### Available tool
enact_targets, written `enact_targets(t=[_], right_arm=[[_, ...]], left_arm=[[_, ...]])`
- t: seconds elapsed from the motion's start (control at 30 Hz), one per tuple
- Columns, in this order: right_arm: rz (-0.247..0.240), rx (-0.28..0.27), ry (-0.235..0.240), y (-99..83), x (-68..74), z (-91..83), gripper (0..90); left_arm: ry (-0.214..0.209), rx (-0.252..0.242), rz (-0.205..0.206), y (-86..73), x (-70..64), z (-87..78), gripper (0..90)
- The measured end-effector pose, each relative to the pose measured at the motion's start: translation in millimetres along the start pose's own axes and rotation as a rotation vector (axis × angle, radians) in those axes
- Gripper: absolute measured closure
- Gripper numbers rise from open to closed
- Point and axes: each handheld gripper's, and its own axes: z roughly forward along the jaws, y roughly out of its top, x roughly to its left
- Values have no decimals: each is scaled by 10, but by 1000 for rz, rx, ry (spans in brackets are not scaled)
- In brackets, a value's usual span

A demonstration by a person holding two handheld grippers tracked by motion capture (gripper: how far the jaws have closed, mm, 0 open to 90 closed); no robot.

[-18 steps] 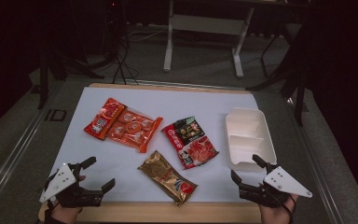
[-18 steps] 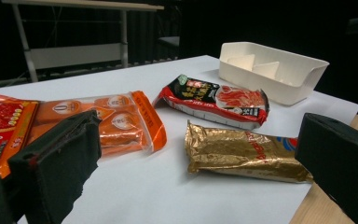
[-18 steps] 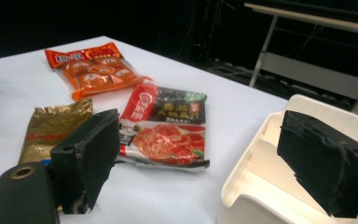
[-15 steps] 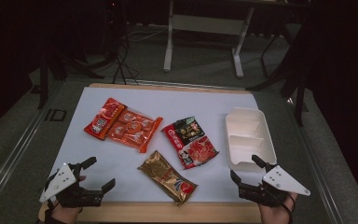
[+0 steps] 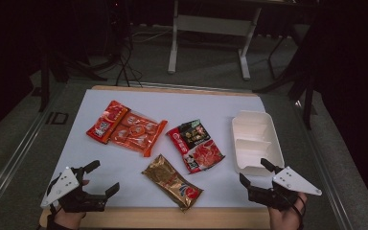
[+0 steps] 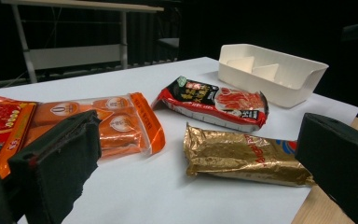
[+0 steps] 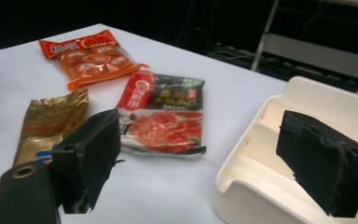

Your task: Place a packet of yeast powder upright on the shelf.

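Both grippers sit low at the near edge of the white-topped table (image 5: 196,103), each held in a hand. On the near left, the left gripper (image 5: 100,178) has its black jaws spread wide with nothing between them; in the left gripper view (image 6: 191,154) the gap between the jaws frames the crinkled gold foil snack packet (image 6: 242,156). On the near right, the right gripper (image 5: 255,171) is likewise wide open and empty, its jaws straddling, in the right gripper view (image 7: 196,158), the near left corner of the white plastic divided tray (image 7: 307,140).

That gold packet (image 5: 172,182) lies flat near the middle of the near edge, slanting from far left to near right, between the two grippers and apart from both. Just beyond it on the right lies a red and black noodle packet (image 5: 195,145), and further left, toward the far side, a clear orange bag of round snacks (image 5: 136,134) overlaps a smaller red pouch (image 5: 108,121). The tray (image 5: 257,141) stands at the right side of the table, just beyond the right gripper, not touching it.
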Motion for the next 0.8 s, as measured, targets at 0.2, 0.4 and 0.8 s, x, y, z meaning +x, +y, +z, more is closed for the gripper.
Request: enact_targets(t=[0.2, 0.4, 0.8], right_arm=[[-33, 69, 27, 79, 97, 16, 133], [-65, 88, 76, 164, 176, 52, 131], [-115, 76, 199, 413, 402, 152, 101]], left_arm=[[0, 6, -3, -9, 20, -9, 6], [-6, 4, -4, -13, 23, -9, 6], [-11, 13, -6, -20, 20, -4, 6]])
